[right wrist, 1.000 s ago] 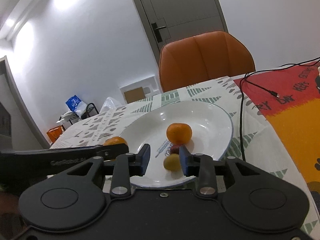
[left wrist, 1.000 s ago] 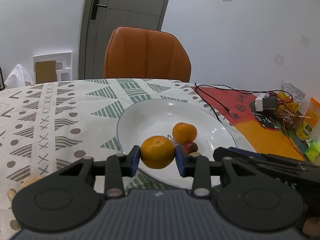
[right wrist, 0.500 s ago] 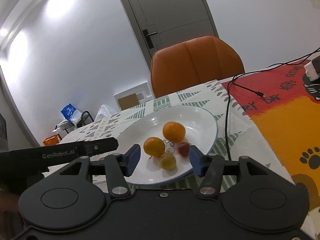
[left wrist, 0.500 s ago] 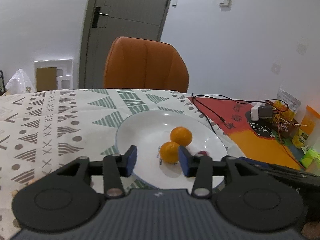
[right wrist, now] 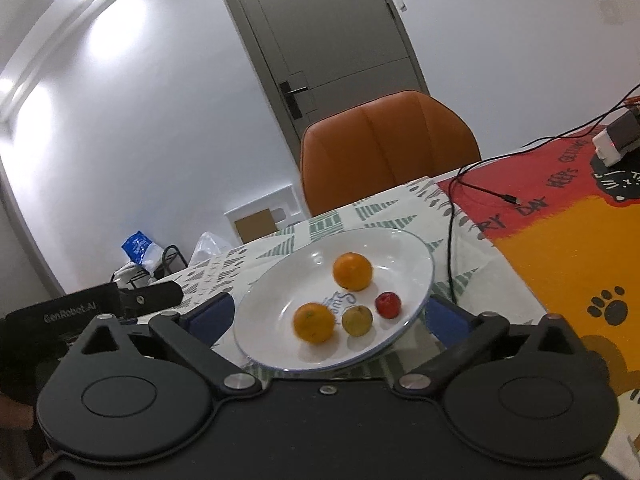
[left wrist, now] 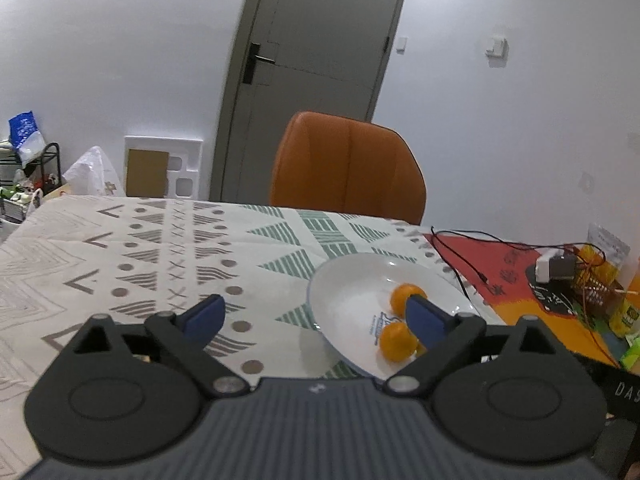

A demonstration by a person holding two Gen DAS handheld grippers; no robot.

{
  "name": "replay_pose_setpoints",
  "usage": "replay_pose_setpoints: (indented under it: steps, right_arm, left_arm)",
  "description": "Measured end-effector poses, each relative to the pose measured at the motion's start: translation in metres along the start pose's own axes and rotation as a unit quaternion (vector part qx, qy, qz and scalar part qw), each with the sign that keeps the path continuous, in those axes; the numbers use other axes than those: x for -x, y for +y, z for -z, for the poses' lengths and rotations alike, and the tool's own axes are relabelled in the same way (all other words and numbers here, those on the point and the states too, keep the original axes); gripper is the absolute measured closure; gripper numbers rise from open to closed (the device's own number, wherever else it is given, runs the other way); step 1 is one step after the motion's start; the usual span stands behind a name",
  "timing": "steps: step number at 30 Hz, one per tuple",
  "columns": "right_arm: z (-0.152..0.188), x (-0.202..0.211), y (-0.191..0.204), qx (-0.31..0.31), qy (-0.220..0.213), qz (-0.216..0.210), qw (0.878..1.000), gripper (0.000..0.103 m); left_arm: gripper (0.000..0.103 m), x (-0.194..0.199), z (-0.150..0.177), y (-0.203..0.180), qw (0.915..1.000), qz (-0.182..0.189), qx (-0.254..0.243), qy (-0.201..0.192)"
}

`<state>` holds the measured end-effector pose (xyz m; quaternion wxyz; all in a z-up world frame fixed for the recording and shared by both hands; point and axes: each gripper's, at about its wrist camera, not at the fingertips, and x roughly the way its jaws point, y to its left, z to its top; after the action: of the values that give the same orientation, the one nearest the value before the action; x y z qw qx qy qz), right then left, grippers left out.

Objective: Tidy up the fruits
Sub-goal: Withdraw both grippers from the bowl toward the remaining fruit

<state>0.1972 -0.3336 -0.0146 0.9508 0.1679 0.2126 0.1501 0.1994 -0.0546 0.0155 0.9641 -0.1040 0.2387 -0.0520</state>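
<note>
A white plate (right wrist: 416, 252) on the patterned tablecloth holds two oranges, one at the back (right wrist: 352, 271) and one at the front (right wrist: 313, 323), a small yellow-green fruit (right wrist: 357, 320) and a small red fruit (right wrist: 387, 304). In the left wrist view the plate (left wrist: 340, 300) lies to the right, with both oranges (left wrist: 396, 342) partly behind the right finger. My left gripper (left wrist: 316, 316) is open and empty, above the cloth left of the plate. My right gripper (right wrist: 326, 318) is open and empty, its fingers wide on either side of the plate's near edge.
An orange chair (left wrist: 348, 172) stands behind the table. A black cable (right wrist: 456, 216) runs beside the plate onto a red and orange mat (right wrist: 560, 232) with a charger (right wrist: 616, 140). Snack packets (left wrist: 600, 280) sit at the right. The left gripper's body (right wrist: 92, 304) is at the left.
My left gripper let go of the orange onto the plate, opened wide and drew back to the left. My right gripper released the yellow-green fruit, opened wide and pulled back.
</note>
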Motion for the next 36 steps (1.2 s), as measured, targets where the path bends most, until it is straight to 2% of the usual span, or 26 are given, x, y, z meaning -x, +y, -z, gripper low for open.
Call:
replay_pose_setpoints:
  steps: [10, 21, 36]
  right_arm:
    - [0.008, -0.001, 0.017, 0.012, 0.009, -0.007, 1.0, 0.0]
    - [0.012, 0.005, 0.039, 0.026, 0.015, -0.003, 1.0, 0.0]
    - [0.023, 0.002, 0.071, 0.076, 0.059, -0.024, 0.995, 0.0]
  left_arm:
    - [0.003, 0.028, 0.004, 0.02, 0.9995, -0.026, 0.0, -0.015]
    - [0.003, 0.052, 0.011, 0.045, 0.9993, -0.034, 0.003, -0.015]
    - [0.003, 0.073, 0.028, 0.077, 0.9988, -0.045, 0.01, 0.014]
